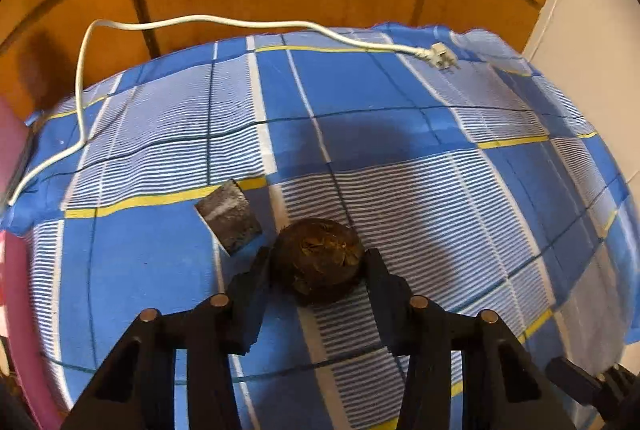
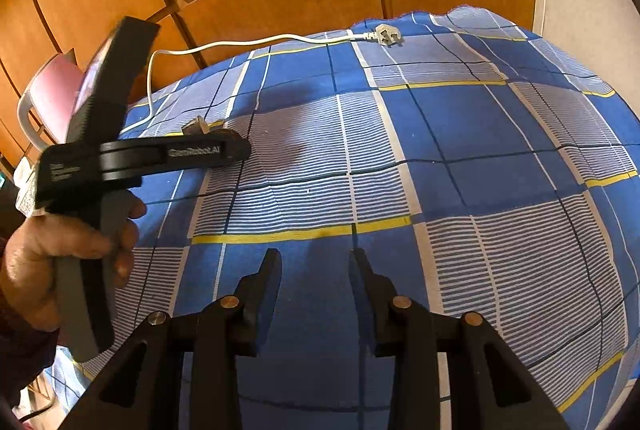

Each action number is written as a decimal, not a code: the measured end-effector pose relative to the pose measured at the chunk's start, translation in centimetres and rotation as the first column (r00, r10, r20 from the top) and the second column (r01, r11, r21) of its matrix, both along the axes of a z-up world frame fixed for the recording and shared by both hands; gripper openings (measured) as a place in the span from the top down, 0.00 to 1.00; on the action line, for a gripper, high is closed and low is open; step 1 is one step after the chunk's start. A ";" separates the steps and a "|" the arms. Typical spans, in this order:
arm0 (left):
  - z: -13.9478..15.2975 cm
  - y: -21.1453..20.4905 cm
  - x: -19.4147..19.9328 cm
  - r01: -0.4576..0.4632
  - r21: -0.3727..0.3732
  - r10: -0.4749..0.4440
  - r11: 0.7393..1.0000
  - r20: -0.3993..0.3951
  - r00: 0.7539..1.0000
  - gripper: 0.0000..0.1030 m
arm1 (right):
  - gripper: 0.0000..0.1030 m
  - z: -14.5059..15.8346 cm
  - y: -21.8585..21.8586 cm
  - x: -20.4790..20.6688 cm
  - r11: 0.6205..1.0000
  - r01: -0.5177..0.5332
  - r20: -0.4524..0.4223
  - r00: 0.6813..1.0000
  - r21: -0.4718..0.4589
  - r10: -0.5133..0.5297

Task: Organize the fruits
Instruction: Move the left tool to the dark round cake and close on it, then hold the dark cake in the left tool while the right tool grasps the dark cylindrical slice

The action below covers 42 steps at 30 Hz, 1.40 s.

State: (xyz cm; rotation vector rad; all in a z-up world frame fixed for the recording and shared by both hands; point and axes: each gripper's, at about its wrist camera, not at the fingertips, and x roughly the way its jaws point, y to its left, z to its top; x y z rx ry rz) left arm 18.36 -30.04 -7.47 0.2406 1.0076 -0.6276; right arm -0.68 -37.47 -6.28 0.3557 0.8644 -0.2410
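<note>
One dark brown, rough-skinned round fruit (image 1: 318, 260) lies low in the frame's centre on the blue checked cloth (image 1: 400, 102), clamped between both fingers of the left gripper (image 1: 318, 262). Beside it lies one grey packet (image 1: 228, 216). Right gripper (image 2: 316, 262) stands apart, empty.

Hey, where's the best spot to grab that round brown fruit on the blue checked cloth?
Grip the round brown fruit across its widest middle, coming down from above, one finger per side. It's ball-shaped and sits free on the cloth, as the left hand-held gripper brackets it.
</note>
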 end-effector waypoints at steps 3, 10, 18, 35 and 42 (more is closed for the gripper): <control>0.7 1.4 -1.1 0.001 -0.035 -0.001 0.999 0.008 1.000 0.56 | 0.65 -0.1 0.0 0.0 1.000 0.001 0.001 1.000 -0.003 -0.001; 1.8 7.4 -6.5 -0.029 -0.044 0.031 0.999 0.032 0.999 0.55 | 0.65 -0.1 -0.1 0.3 1.000 -0.001 -0.004 1.000 -0.008 0.001; 0.3 11.6 -11.7 -0.002 -0.003 0.003 1.000 0.079 0.997 0.56 | 0.66 1.5 1.3 2.7 0.991 -0.135 0.020 0.991 -0.017 0.135; -0.2 13.4 -11.9 -0.001 -0.117 0.012 0.993 0.087 0.996 0.55 | 0.61 1.9 5.8 17.4 0.908 -0.409 -0.049 0.912 -0.091 0.406; -0.2 13.5 -12.1 -0.005 -0.122 0.017 0.992 0.099 0.995 0.55 | 0.61 0.3 6.9 20.8 0.895 -0.417 -0.119 0.908 -0.161 0.402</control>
